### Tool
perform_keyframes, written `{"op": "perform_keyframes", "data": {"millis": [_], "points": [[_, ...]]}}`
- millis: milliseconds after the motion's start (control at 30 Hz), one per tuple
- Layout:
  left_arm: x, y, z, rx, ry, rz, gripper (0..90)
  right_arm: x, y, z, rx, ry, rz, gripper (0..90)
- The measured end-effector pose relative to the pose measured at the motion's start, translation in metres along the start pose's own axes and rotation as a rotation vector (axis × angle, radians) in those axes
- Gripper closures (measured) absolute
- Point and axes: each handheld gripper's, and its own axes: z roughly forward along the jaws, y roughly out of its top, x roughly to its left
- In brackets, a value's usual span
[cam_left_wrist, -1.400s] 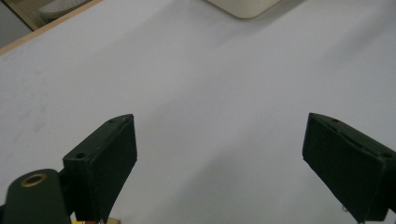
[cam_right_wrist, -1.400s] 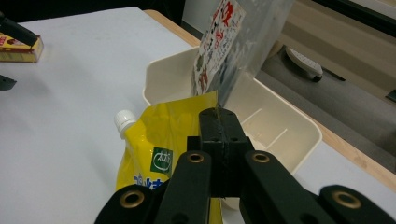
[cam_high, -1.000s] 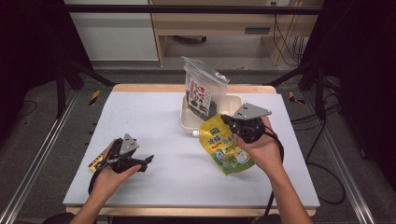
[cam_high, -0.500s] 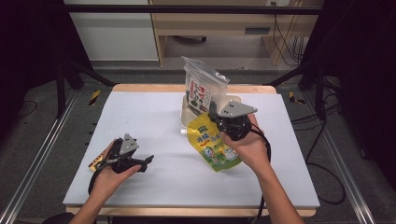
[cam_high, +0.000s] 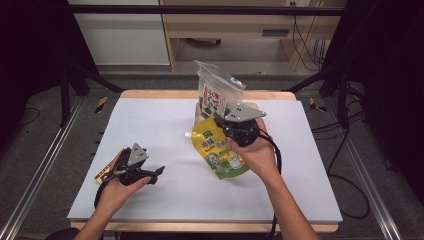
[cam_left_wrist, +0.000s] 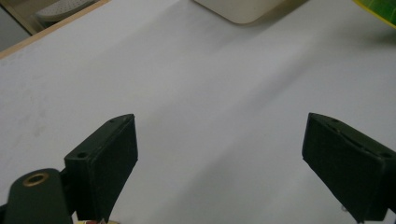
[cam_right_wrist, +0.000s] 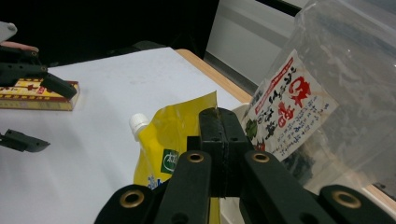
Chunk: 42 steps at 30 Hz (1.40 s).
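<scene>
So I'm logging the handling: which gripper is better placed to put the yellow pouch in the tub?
Right. The right gripper is shut on the yellow pouch, just beside the tub and its clear bag. The left gripper sits open and empty, farther off near a flat box.

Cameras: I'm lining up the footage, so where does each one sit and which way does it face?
High view: above the person's side, looking forward and down at the table; both forearms show.
Left gripper view: rides the left gripper, open jaws over the table.
Right gripper view: rides the right gripper, clamped on the yellow pouch.
High and right gripper views share the pouch and clear bag.
</scene>
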Motion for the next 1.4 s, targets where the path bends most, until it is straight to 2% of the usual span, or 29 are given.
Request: {"op": "perform_keyframes", "data": {"millis": [767,967,1100,1300,1400], "points": [[0.002,0.001,-0.002,-0.004,-0.003,0.003,10.3,0.008,0.014,0.021,-0.046,0.02,0.012,90.0],[0.002,0.002,-0.004,-0.014,-0.01,-0.007,10.4,0.01,0.013,0.021,-0.059,0.03,0.01,90.0],[0.001,0.005,-0.006,-0.023,-0.026,-0.01,10.4,0.012,0.012,0.017,-0.07,0.037,0.001,90.0],[-0.001,0.016,-0.008,-0.006,-0.06,0.029,10.5,0.015,0.008,0.008,-0.097,0.056,-0.006,90.0],[0.0,0.022,-0.01,-0.019,-0.085,0.015,10.5,0.016,0.007,0.005,-0.104,0.064,-0.014,90.0]]}}
